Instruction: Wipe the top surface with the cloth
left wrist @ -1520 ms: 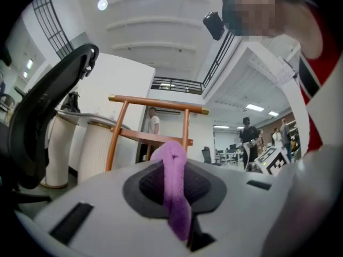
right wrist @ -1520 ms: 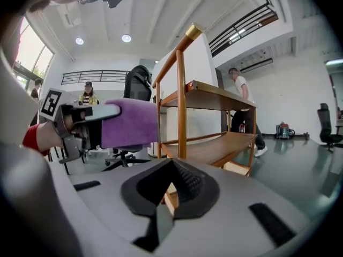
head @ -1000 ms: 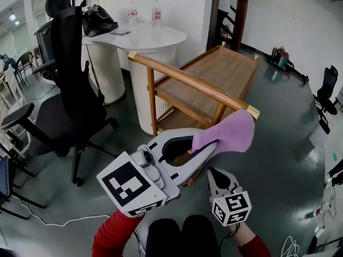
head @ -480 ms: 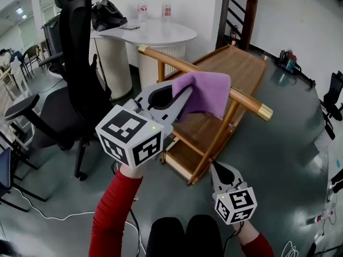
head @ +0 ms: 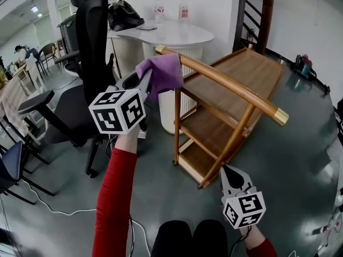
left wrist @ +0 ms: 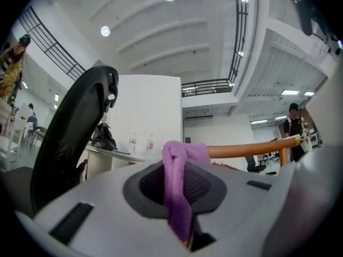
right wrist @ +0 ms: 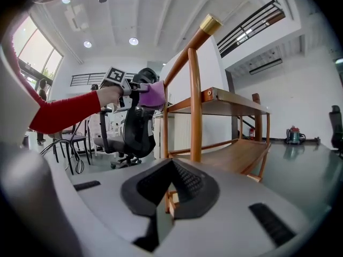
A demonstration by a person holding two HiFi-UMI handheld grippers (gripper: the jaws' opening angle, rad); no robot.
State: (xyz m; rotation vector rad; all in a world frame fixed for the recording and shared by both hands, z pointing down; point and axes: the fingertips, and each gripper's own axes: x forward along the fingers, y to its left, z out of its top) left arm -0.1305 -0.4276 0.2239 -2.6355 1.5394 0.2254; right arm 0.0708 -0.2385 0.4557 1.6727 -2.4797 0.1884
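Observation:
A purple cloth (head: 163, 71) is pinched in my left gripper (head: 147, 80), which is raised beside the left end of the wooden cart's round handle rail (head: 225, 82). The cart's slatted top surface (head: 241, 79) lies beyond the rail, to the right of the cloth. In the left gripper view the cloth (left wrist: 181, 165) hangs out of the shut jaws of the left gripper (left wrist: 179, 191), with the rail (left wrist: 249, 150) just behind it. My right gripper (head: 231, 176) is low by the cart's near corner leg, shut and holding nothing. The right gripper view shows the right gripper (right wrist: 165, 199) facing the cart leg (right wrist: 196, 106).
A black office chair (head: 91, 47) stands left of the cart. Behind it is a white round table (head: 171, 33) carrying two bottles and a black bag (head: 124, 15). A cable (head: 48, 208) trails over the grey floor at the left. The cart has lower shelves (head: 211, 135).
My left gripper has carried the cloth up and leftward, from the rail's brass-capped right end to its left end. The right gripper has stayed low near the cart's corner.

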